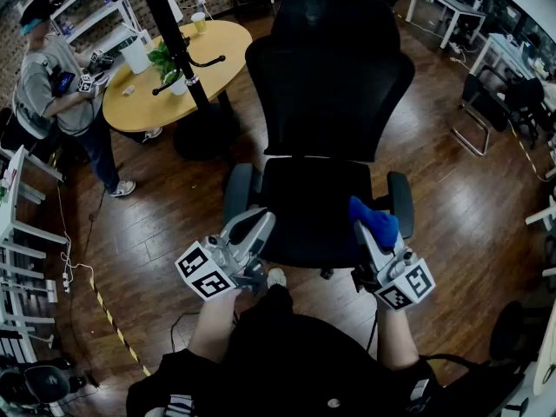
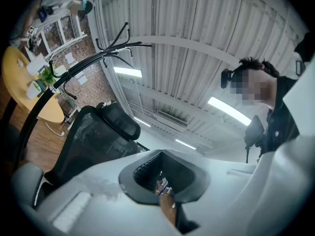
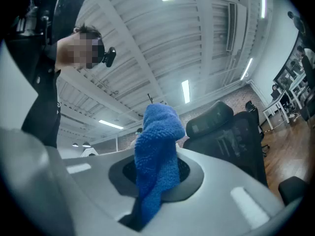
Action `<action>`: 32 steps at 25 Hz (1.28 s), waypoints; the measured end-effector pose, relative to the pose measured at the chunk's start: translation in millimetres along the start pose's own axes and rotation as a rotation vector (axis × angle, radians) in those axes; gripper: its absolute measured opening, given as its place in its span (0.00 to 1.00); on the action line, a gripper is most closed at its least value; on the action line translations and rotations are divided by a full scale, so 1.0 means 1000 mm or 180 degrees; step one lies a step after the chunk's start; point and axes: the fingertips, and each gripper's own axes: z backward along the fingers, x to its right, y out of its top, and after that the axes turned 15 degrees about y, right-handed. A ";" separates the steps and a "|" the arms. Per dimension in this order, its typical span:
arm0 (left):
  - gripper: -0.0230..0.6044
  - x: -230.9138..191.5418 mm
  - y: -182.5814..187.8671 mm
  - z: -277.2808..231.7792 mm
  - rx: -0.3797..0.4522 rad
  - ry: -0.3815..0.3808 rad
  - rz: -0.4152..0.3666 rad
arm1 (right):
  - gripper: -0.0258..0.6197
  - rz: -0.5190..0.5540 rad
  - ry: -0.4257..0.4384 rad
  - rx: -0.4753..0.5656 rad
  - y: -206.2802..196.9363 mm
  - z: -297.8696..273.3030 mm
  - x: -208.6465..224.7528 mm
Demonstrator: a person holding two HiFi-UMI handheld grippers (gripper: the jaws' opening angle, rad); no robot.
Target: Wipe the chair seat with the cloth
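Observation:
The black office chair (image 1: 326, 85) stands right in front of me, its seat (image 1: 308, 207) bare. My right gripper (image 1: 369, 233) hangs over the seat's front right corner, shut on a blue cloth (image 1: 375, 219). In the right gripper view the cloth (image 3: 157, 156) stands up from between the jaws of the right gripper (image 3: 156, 191), which points up at the ceiling. My left gripper (image 1: 259, 224) is by the seat's front left corner, beside the left armrest (image 1: 237, 189). In the left gripper view the left gripper (image 2: 165, 183) is shut with nothing in it; the chair back (image 2: 93, 141) is at its left.
A round yellow table (image 1: 148, 102) with a plant and cups stands at the back left, and a black coat stand (image 1: 178, 46) is in front of it. A person (image 1: 61, 89) stands left of the table. Desks and chairs (image 1: 486, 102) fill the right side. A cable (image 1: 78, 259) lies on the wooden floor.

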 end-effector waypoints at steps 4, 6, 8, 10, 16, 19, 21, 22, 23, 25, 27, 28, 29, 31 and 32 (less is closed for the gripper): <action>0.02 -0.062 0.022 -0.027 -0.0022 -0.0004 0.0165 | 0.10 -0.0032 -0.0106 -0.0233 -0.032 -0.056 0.050; 0.02 -0.082 0.024 -0.040 -0.0067 -0.0026 0.0265 | 0.10 -0.0066 -0.0177 -0.0319 -0.044 -0.077 0.076; 0.02 -0.094 0.019 -0.055 -0.0153 -0.0052 0.0345 | 0.10 -0.0125 -0.0241 -0.0431 -0.057 -0.090 0.102; 0.02 -0.105 0.015 -0.068 -0.0203 -0.0015 0.0399 | 0.10 -0.0204 -0.0313 -0.0625 -0.082 -0.100 0.134; 0.02 -0.161 -0.030 -0.078 -0.0251 0.0421 0.0658 | 0.10 -0.0574 -0.0388 -0.1398 -0.257 -0.123 0.232; 0.02 -0.203 -0.066 -0.080 -0.0230 0.0574 0.0849 | 0.10 -0.0682 -0.0300 -0.1745 -0.362 -0.155 0.280; 0.02 -0.231 -0.089 -0.079 -0.0263 0.0676 0.0926 | 0.10 -0.0781 -0.0273 -0.1943 -0.423 -0.178 0.304; 0.02 -0.241 -0.098 -0.078 -0.0274 0.0730 0.0964 | 0.10 -0.0819 -0.0271 -0.2044 -0.449 -0.187 0.313; 0.02 -0.249 -0.105 -0.077 -0.0282 0.0784 0.0996 | 0.10 -0.0846 -0.0283 -0.2152 -0.473 -0.194 0.321; 0.02 -0.260 -0.114 -0.075 -0.0292 0.0857 0.1042 | 0.10 -0.0860 -0.0309 -0.2395 -0.513 -0.201 0.332; 0.02 -0.266 -0.115 -0.072 -0.0290 0.0887 0.1073 | 0.10 -0.0818 -0.0271 -0.2674 -0.544 -0.207 0.333; 0.02 -0.267 -0.114 -0.071 -0.0290 0.0904 0.1077 | 0.10 -0.0798 -0.0244 -0.2781 -0.555 -0.211 0.330; 0.02 -0.269 -0.113 -0.069 -0.0294 0.0919 0.1077 | 0.10 -0.0788 -0.0230 -0.2830 -0.561 -0.216 0.326; 0.02 -0.269 -0.111 -0.068 -0.0309 0.0924 0.1075 | 0.10 -0.0772 -0.0251 -0.2805 -0.562 -0.222 0.323; 0.02 -0.269 -0.110 -0.067 -0.0318 0.0914 0.1074 | 0.10 -0.0753 -0.0272 -0.2799 -0.562 -0.221 0.323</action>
